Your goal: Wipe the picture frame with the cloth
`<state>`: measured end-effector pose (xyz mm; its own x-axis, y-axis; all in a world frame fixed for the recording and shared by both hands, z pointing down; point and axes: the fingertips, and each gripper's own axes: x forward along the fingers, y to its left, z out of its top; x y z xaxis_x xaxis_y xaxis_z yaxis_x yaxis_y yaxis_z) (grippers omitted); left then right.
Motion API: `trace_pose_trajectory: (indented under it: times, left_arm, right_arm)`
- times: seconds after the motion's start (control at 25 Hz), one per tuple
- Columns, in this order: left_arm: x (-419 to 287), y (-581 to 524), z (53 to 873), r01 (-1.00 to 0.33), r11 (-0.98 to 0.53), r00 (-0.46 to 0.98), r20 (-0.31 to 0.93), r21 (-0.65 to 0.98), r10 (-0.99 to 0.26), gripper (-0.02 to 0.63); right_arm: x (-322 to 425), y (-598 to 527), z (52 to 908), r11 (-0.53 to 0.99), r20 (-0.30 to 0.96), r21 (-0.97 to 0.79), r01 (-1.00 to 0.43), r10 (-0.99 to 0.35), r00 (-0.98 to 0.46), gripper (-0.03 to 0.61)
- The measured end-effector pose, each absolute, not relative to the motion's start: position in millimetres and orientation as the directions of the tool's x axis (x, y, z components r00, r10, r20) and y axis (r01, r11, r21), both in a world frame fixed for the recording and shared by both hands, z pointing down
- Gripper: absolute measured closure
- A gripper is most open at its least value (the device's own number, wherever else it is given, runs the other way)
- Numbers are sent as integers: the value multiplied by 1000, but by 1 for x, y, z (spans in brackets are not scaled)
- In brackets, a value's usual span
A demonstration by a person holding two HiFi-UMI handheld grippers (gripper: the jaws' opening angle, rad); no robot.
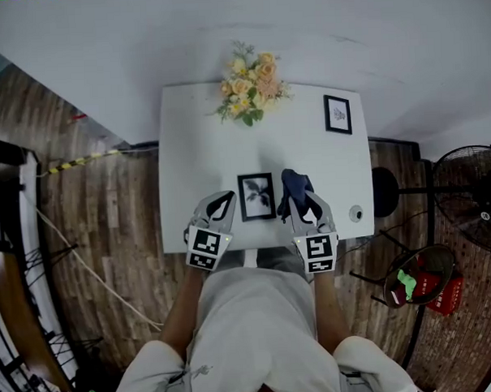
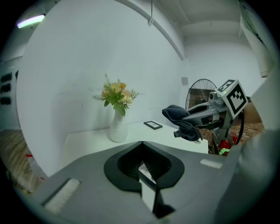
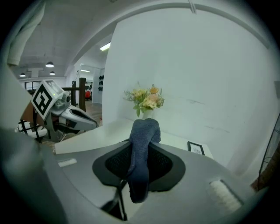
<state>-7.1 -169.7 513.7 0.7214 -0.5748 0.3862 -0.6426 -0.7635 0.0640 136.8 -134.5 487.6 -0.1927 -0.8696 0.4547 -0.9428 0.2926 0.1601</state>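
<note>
At the near edge of the white table [image 1: 203, 144], the picture frame [image 1: 256, 196] sits between the two grippers, its dark rim and pale print facing up toward the head camera. The left gripper [image 1: 226, 198] reaches in from the frame's left side, and the left gripper view shows its jaws closed on the frame [image 2: 148, 186], which appears there edge-on as a thin white face with a dark border wedged between the ribbed pads. Whether the frame rests on the tabletop or is lifted off it cannot be told. The right gripper [image 1: 304, 209] is just to the right of the frame with its jaws clamped on the cloth [image 1: 294, 187], a dark blue piece bunched above the jaw tips and hanging down between them in the right gripper view [image 3: 141, 153]. Farther back on the table, a vase of yellow and peach flowers [image 1: 251, 87] stands near the wall, and a second, smaller frame [image 1: 337, 114] lies well apart toward the right rear corner. Off the table's right side, a fan [image 1: 473, 197] stands on the wooden floor.
</note>
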Motion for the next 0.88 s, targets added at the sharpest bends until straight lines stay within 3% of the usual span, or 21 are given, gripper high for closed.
trace_pose_trajectory:
  times: [0.2, 0.88]
  left_arm:
    - [-11, -165, 483, -636, -769, 742, 323, 66, -587, 594]
    - [6, -159, 458, -644, -765, 730, 310, 13, -609, 594]
  right_arm:
    - [125, -132, 455, 274, 354, 139, -952, -911, -210, 482]
    - [130, -127, 440, 294, 306, 78, -953, -916, -258, 482]
